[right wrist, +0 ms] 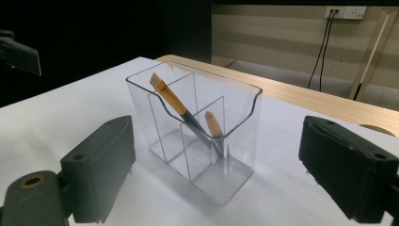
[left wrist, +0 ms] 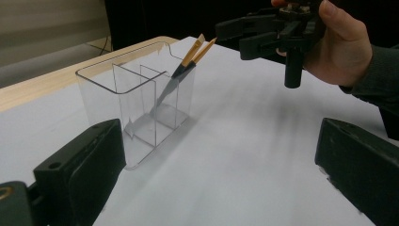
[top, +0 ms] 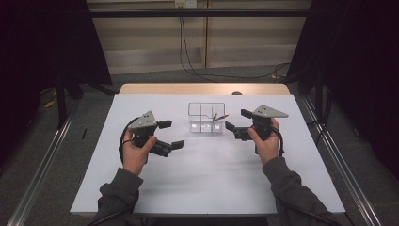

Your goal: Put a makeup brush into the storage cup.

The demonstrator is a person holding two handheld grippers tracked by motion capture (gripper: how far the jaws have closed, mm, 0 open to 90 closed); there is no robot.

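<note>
A clear plastic organizer (top: 197,126) with several compartments stands upright at the middle of the white table. Two brushes (top: 217,116) with tan handles lean in its right end, tips up. My left gripper (top: 171,134) hovers open to the organizer's left, with nothing between its jaws. My right gripper (top: 237,119) is open and empty just right of it, close to the brush handles. The left gripper view shows the organizer (left wrist: 136,94), the brushes (left wrist: 188,59) and the right gripper (left wrist: 230,40) beyond them. Seen from the right gripper, the organizer (right wrist: 235,141) stands between the jaws' line, holding the brushes (right wrist: 171,99).
The white table (top: 207,179) has a wooden strip (top: 202,88) along its far edge. Black curtains hang at both sides. Cables trail on the floor behind the table, and metal rails (top: 42,165) run along both sides.
</note>
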